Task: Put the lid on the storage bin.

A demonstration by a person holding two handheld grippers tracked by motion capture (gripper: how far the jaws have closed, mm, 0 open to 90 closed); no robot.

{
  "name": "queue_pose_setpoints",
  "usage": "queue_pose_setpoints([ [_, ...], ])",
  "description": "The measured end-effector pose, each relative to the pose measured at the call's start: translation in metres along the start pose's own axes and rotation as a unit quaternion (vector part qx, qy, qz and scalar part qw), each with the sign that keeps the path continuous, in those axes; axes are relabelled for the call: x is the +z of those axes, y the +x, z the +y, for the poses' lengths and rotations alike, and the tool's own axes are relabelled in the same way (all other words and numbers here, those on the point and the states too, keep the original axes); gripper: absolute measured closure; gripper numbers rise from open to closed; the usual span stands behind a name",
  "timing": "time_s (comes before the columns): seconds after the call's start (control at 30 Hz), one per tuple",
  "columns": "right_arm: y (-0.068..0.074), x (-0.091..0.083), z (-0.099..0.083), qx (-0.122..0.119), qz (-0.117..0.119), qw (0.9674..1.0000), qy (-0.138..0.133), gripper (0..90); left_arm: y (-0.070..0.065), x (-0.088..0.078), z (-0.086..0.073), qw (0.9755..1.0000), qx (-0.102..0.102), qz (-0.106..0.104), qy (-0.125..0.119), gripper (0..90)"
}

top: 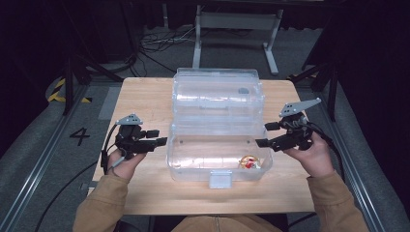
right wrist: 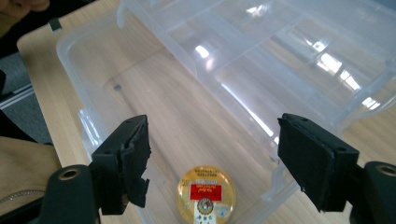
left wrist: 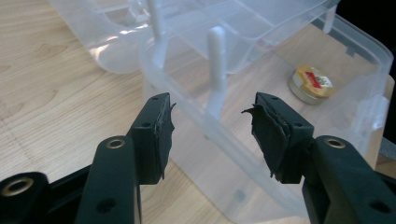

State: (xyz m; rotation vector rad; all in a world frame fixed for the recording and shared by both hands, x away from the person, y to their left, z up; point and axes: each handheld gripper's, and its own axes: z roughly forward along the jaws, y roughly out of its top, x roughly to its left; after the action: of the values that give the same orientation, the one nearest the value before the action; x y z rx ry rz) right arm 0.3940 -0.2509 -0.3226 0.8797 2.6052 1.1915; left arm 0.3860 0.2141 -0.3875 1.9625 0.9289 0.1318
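Observation:
A clear plastic storage box (top: 193, 166) stands in the middle of the wooden table (top: 145, 96), its lid (top: 217, 92) swung back and open. Inside it, at the front right corner, lies a small round tin (top: 249, 162) with a gold top and a red label. My left gripper (top: 161, 137) is held at the box's left wall, open and holding nothing. My right gripper (top: 262, 135) hovers at the box's right edge, open and holding nothing. In the right gripper view the tin (right wrist: 206, 193) lies below and between the wide jaws (right wrist: 212, 140). In the left gripper view the tin (left wrist: 313, 83) sits far across the box (left wrist: 224, 158).
A white latch (top: 220, 179) hangs at the box's front. Bare wood lies to the left and right of the box and along the near edge. A metal frame (top: 232, 29) and cables stand on the floor beyond the table.

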Motion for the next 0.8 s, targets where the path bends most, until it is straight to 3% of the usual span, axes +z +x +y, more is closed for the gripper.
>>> queue_pose_setpoints([
  [0.13, -0.011, -0.005, 0.01, -0.003, -0.007, 0.9999, -0.015, 34.0, -0.01, 0.0, 0.003, 0.9998, 0.019, -0.01, 0.004, 48.2],
  [0.2, -0.018, -0.007, 0.015, 0.004, 0.01, 0.9997, -0.022, 40.4, -0.012, 0.0, 0.003, 0.9997, 0.02, -0.01, 0.005, 48.1],
  [0.27, -0.021, -0.008, 0.017, 0.007, 0.011, 0.9997, -0.022, 42.6, -0.014, 0.001, 0.004, 0.9996, 0.024, -0.013, 0.008, 48.1],
  [0.43, -0.03, -0.004, 0.034, -0.011, 0.01, 0.9997, -0.021, 53.8, -0.019, 0.003, 0.005, 0.9991, 0.032, -0.022, 0.016, 48.1],
  [0.5, -0.031, -0.001, 0.041, -0.028, -0.004, 0.9993, -0.026, 56.3, -0.021, 0.003, 0.005, 0.9989, 0.034, -0.025, 0.018, 48.1],
  [0.57, -0.033, 0.004, 0.051, -0.045, -0.019, 0.9987, -0.014, 57.6, -0.023, 0.003, 0.004, 0.9988, 0.035, -0.027, 0.021, 48.1],
  [0.8, -0.046, 0.019, 0.07, -0.043, -0.028, 0.9987, -0.001, 59.3, -0.026, 0.003, 0.003, 0.9985, 0.037, -0.032, 0.027, 48.0],
])
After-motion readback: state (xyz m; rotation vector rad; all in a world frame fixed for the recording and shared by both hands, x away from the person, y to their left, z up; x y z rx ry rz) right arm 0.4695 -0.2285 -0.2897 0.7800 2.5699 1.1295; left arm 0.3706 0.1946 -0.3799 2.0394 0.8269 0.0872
